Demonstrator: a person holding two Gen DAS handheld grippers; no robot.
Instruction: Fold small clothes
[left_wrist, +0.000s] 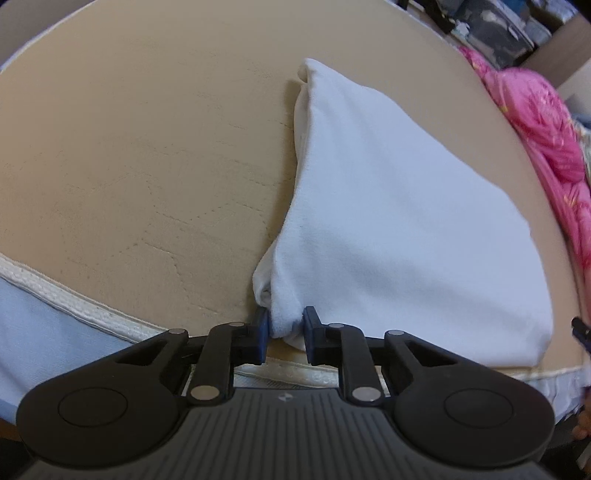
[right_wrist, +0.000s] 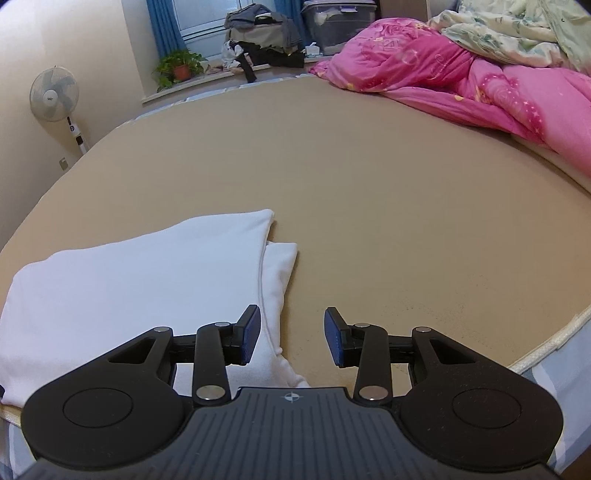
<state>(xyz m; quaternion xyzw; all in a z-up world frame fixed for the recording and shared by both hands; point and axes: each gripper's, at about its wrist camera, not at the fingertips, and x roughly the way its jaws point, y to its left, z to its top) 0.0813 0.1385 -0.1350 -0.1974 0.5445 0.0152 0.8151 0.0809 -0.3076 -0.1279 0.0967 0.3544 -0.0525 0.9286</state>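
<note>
A white garment (left_wrist: 388, 221) lies folded on the tan mattress (left_wrist: 147, 166), near its front edge. My left gripper (left_wrist: 286, 334) has its blue pads closed on the garment's near left corner, which bunches between them. In the right wrist view the same white garment (right_wrist: 147, 277) lies at the lower left, with a folded edge showing along its right side. My right gripper (right_wrist: 292, 338) is open and empty, just right of that edge, over the bare mattress (right_wrist: 369, 203).
A pink quilt (right_wrist: 461, 74) and a pale floral blanket (right_wrist: 517, 33) are heaped at the far right of the bed. A fan (right_wrist: 55, 96), a potted plant (right_wrist: 181, 66), piled clothes and a storage box stand by the window. The mattress's piped edge (left_wrist: 74, 299) runs close in front.
</note>
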